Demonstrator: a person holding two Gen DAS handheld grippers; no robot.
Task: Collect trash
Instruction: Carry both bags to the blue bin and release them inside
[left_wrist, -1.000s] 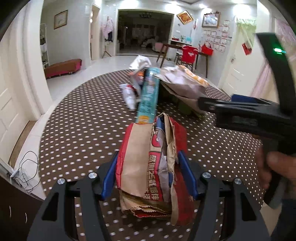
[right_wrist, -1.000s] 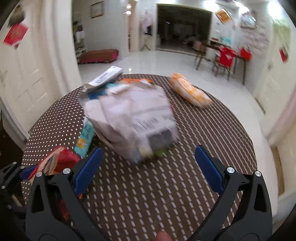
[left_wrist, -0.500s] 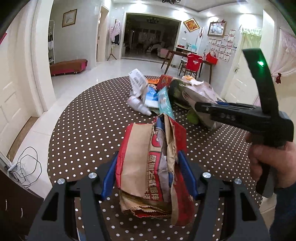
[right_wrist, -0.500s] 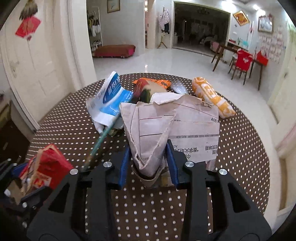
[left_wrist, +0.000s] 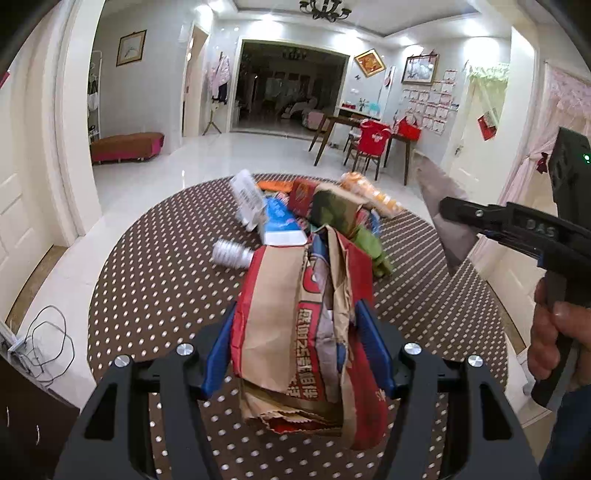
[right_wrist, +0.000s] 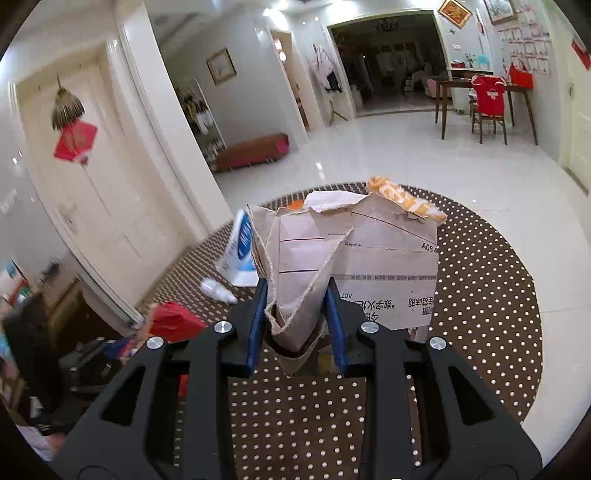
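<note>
Right jaws just closed gripping creased cardboard (right_wrist: 354, 258), left jaws clamp crumpled paper bag (left_wrist: 299, 325)

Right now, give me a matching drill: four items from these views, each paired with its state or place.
Items:
1. red and brown paper bag
2. torn cardboard
3. orange snack bag
4. white bulb

States:
A. lying at the table's far edge
B. clamped in right gripper
C. clamped in left gripper
D. lying on the table, left of the pile

Pairs: 1-C, 2-B, 3-A, 4-D
</note>
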